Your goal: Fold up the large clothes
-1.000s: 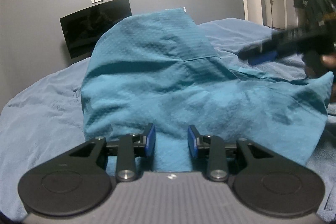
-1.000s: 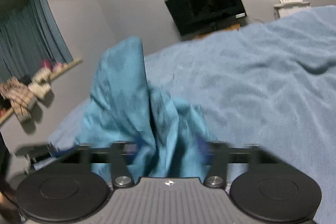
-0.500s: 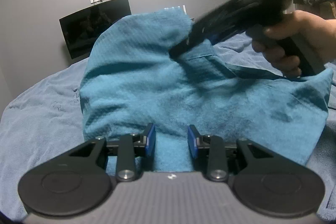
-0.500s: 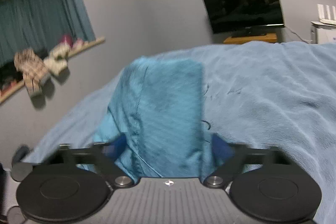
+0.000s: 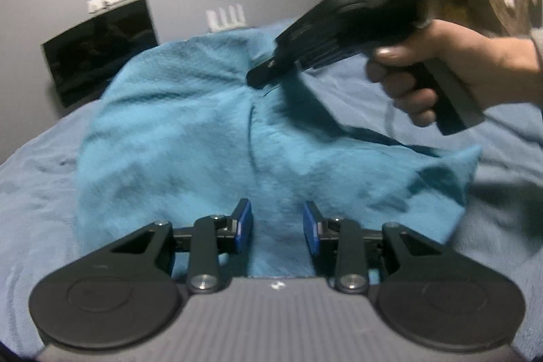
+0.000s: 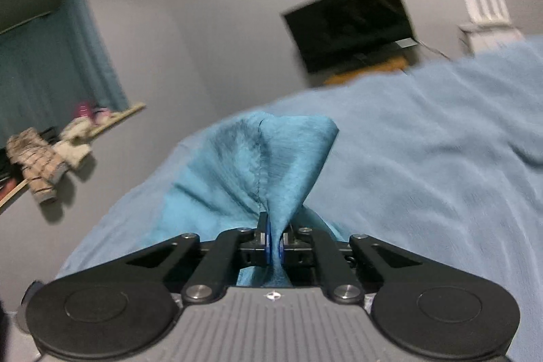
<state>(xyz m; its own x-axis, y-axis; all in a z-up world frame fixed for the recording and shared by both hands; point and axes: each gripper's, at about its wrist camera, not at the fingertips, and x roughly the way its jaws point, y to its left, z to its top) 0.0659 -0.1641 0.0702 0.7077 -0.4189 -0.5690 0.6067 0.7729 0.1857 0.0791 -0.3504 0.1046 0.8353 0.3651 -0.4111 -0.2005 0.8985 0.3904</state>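
A: Which step is in hand?

B: The gathering before a fold. The teal garment (image 5: 190, 138) lies in a heap on the bed (image 5: 37, 178), over the light blue blanket. The right hand-held gripper (image 6: 273, 243) is clenched on a bunched seam of it, and the cloth fans out beyond its fingertips.

A: And the other one?

B: The left hand-held gripper (image 5: 277, 226) has its blue pads (image 5: 245, 224) standing apart, with the near edge of the garment running between them. The pads look clear of the cloth, so it is probably not grasping. The view is blurred, though.

A: Where does the right one sit on the garment?

B: At the far upper part of the heap, as the left camera shows, with the person's hand (image 5: 451, 70) around its handle.

A: What does the next move call for?

B: Likely the left one pinching the near edge. Then both would need to lift and spread the cloth flat, since it is too crumpled to fold cleanly as it lies.
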